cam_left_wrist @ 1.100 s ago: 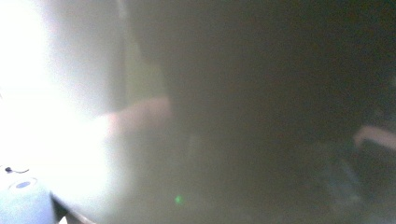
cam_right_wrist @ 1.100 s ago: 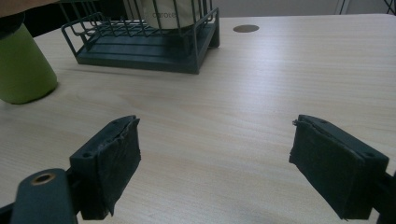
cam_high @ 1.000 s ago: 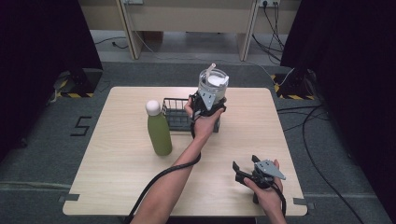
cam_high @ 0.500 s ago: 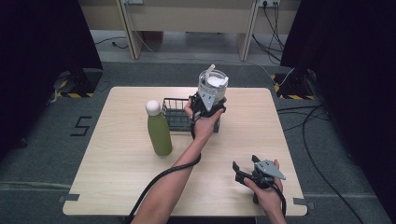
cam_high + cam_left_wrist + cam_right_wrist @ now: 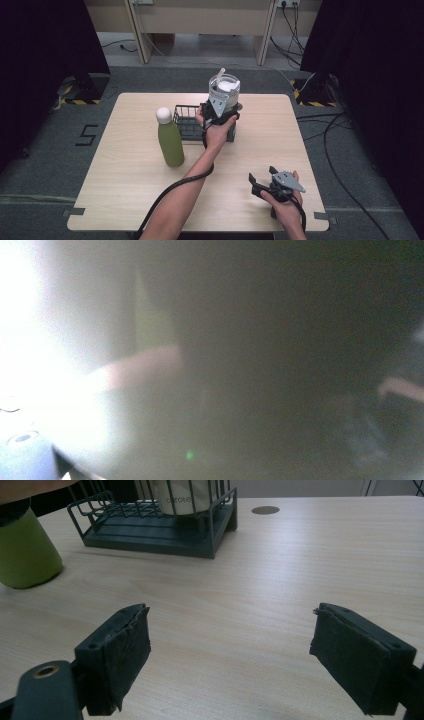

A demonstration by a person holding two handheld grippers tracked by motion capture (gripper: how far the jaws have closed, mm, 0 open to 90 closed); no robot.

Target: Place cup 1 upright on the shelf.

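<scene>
On the light wooden table (image 5: 125, 200) the left gripper (image 5: 218, 111) sits at the clear, white-lidded cup with a straw (image 5: 224, 90) — apparently clamped on it, though the jaws are hidden. The cup stands in the dark wire rack (image 5: 187, 122), toward its 3 o'clock end. At 9 o'clock of the rack stands the tall green bottle with a white cap (image 5: 170, 137). The right gripper (image 5: 260, 184) rests at 5 o'clock — jaws spread.
</scene>
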